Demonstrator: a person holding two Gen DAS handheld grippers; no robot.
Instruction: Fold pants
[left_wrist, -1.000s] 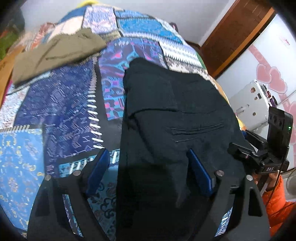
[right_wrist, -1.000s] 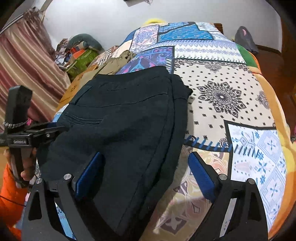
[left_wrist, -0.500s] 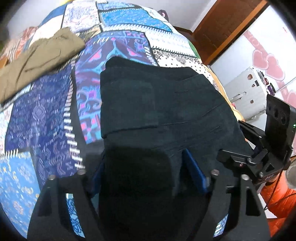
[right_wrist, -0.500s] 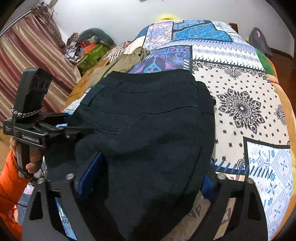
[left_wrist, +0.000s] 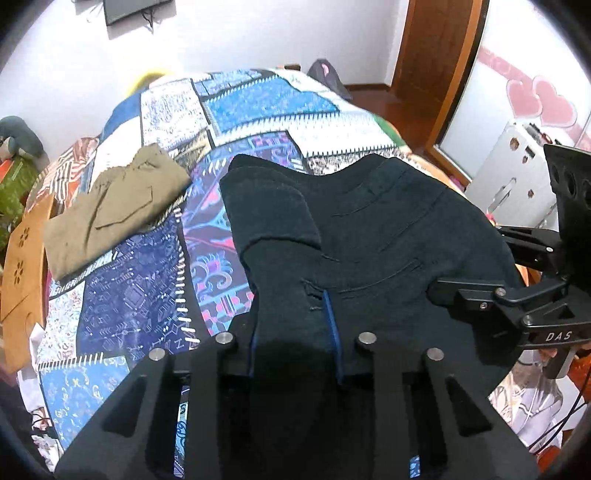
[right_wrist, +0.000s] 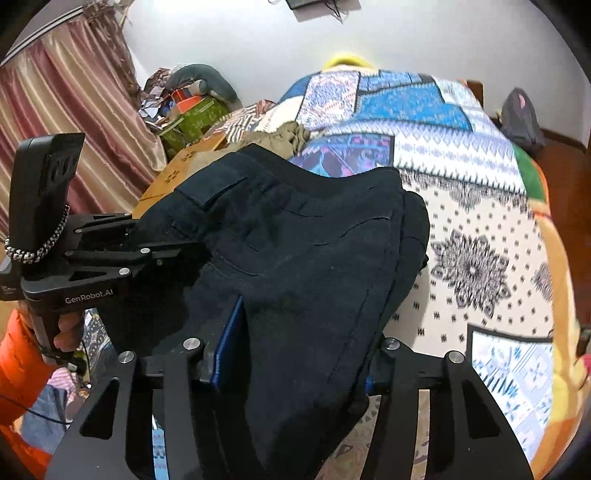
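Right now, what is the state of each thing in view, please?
Black pants: near edge bunched and raised off the quilt, gripped by both claws.
Left claw: just closed, shut on the pants' left corner.
Right claw: just closed, shut on a thick bunch of the pants.
Olive garment: folded, lying flat on the quilt.
Patchwork quilt: spread over the bed.

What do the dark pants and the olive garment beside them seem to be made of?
Dark navy pants: seemingly a thick woven cotton twill, matte, with stitched pocket seams and stiff folds. Olive-khaki folded garment: probably a lighter woven cotton, matte, softly creased. Neither weave shows clearly.
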